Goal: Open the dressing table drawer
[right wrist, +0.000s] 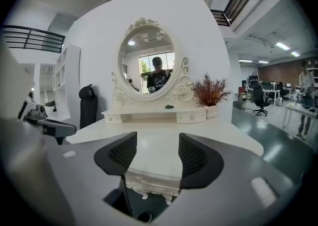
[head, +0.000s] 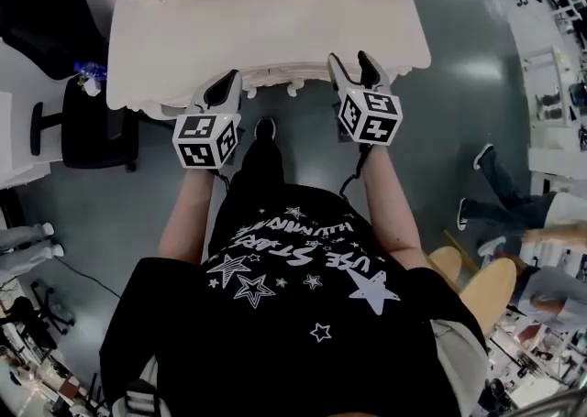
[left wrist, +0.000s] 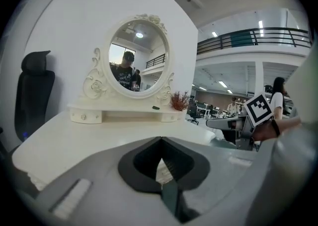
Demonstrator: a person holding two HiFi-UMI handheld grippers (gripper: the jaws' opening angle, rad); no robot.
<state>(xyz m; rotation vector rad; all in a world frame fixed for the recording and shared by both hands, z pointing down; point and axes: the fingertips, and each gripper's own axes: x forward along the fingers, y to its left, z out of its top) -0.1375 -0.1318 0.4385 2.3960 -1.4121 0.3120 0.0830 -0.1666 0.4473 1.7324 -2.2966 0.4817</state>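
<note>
Left tongs [head: 226, 83] closed, right tongs [head: 351, 64] open, facing dressing table [head: 275, 30].

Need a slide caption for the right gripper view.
Open right gripper facing the dressing table, oval mirror and dried plant at its back.

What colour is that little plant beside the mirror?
Reddish-brown. The plant shows best in the right gripper view.
</note>
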